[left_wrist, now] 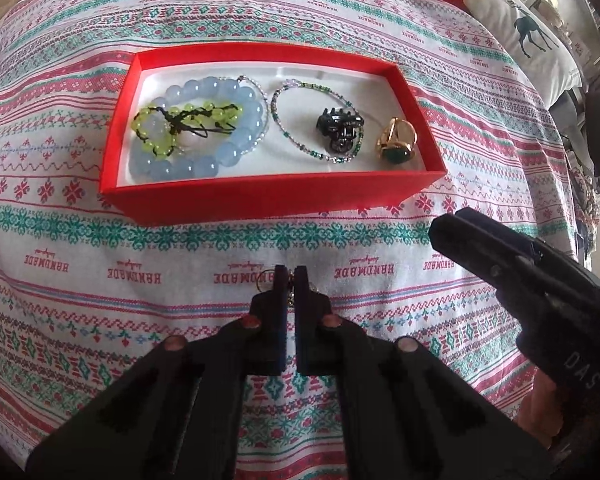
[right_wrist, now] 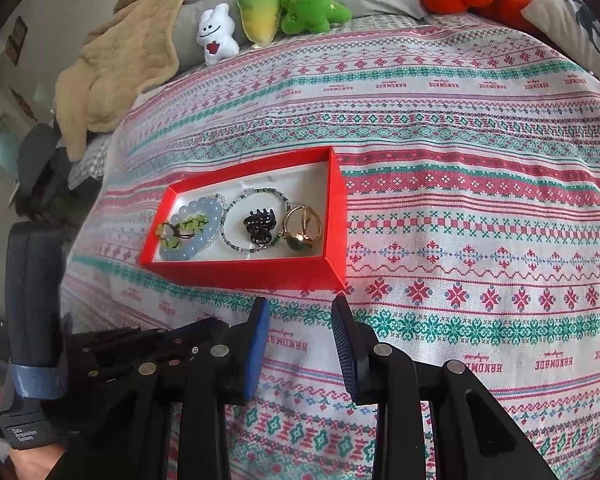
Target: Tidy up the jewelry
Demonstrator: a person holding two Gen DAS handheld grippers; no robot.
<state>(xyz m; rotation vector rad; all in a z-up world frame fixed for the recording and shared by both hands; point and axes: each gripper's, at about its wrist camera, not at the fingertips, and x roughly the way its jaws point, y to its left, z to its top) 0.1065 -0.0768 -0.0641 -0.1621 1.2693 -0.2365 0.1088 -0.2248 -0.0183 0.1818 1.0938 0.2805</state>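
We see red rectangular cardboard box on patterned pink-and-teal bedspread. Inside box, left to right: one pale blue chunky bead bracelet, one yellow-green bead bracelet on black cord, one thin green-and-clear seed-bead bracelet, one black claw hair clip, one gold ring with green stone. Left gripper below box, nearly closed on small thin-wire jewelry piece, mostly hidden. Right gripper below box, fingers apart, holding nothing. Three plush toys above box.

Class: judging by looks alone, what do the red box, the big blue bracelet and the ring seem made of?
Red box: likely matte cardboard, with thin flat walls. Blue bracelet: glossy translucent beads, glass or stone; unclear which. Ring: shiny gold-coloured metal with a dark green polished stone.
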